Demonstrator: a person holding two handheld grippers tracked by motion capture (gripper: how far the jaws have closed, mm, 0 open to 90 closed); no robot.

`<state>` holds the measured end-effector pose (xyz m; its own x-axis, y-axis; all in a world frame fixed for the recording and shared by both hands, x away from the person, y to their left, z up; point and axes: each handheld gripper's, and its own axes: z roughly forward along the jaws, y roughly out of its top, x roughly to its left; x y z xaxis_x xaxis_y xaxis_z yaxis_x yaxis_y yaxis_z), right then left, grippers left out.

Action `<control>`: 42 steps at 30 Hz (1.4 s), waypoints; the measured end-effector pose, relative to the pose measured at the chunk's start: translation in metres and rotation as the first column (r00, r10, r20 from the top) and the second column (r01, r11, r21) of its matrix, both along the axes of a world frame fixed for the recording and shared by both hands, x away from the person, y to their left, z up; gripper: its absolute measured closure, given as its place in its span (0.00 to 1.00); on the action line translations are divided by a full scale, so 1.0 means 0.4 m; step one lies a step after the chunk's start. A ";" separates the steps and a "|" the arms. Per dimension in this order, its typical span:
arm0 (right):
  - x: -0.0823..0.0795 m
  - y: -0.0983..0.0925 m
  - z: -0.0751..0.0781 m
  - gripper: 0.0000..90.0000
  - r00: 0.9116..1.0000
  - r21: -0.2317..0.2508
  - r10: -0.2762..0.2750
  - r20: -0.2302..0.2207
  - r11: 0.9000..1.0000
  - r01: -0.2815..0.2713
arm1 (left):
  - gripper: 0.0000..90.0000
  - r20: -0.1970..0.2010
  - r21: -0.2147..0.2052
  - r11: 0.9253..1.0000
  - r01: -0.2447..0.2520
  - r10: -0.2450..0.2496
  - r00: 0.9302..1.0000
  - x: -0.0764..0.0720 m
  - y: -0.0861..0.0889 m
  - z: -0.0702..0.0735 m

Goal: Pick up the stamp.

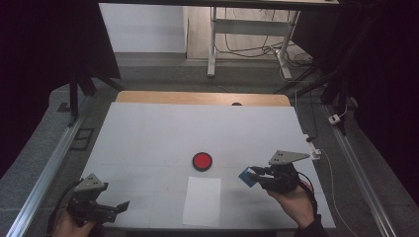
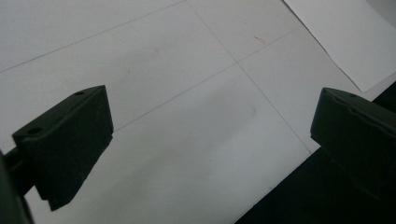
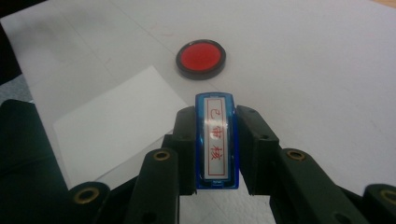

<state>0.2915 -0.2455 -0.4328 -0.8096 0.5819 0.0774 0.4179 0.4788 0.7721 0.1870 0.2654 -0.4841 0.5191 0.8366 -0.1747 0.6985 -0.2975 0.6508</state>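
Observation:
My right gripper [image 3: 215,122] is shut on a blue stamp [image 3: 215,140] with a white label bearing red characters; both jaws press its sides. In the high view this gripper [image 1: 253,174] holds the blue stamp [image 1: 247,177] just above the table, right of a white paper sheet [image 1: 202,201]. A round red ink pad [image 1: 202,161] in a black rim lies ahead of the stamp, also seen as the red ink pad [image 3: 201,58]. The paper sheet [image 3: 112,126] lies left of the stamp. My left gripper [image 1: 118,207] stands open at the near left corner, jaws wide apart [image 2: 210,135] over bare table.
The white table cover [image 1: 148,138] ends at a wooden strip at the far edge. The near table edge [image 2: 289,186] runs just under my left gripper. A corner of the paper sheet [image 2: 345,42] lies beyond it. A desk frame and cables stand on the floor behind.

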 end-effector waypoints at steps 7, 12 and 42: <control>-0.002 0.037 0.007 0.78 0.998 0.010 0.056 0.005 0.998 -0.056 | 0.00 -0.005 -0.017 1.000 -0.001 0.001 1.000 0.002 0.004 -0.001; -0.001 0.070 0.009 0.78 0.996 0.017 0.090 0.004 0.996 -0.090 | 0.00 -0.005 -0.013 1.000 -0.001 0.001 1.000 0.002 0.003 -0.001; 0.003 0.198 0.021 0.78 0.973 0.062 0.229 0.005 0.971 -0.229 | 0.00 -0.006 -0.009 1.000 0.020 -0.021 1.000 0.003 0.001 -0.001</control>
<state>0.2925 -0.1662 -0.4243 -0.9207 0.3747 0.1096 0.3045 0.5134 0.8023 0.1881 0.2657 -0.4845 0.5350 0.8242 -0.1858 0.6964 -0.3057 0.6492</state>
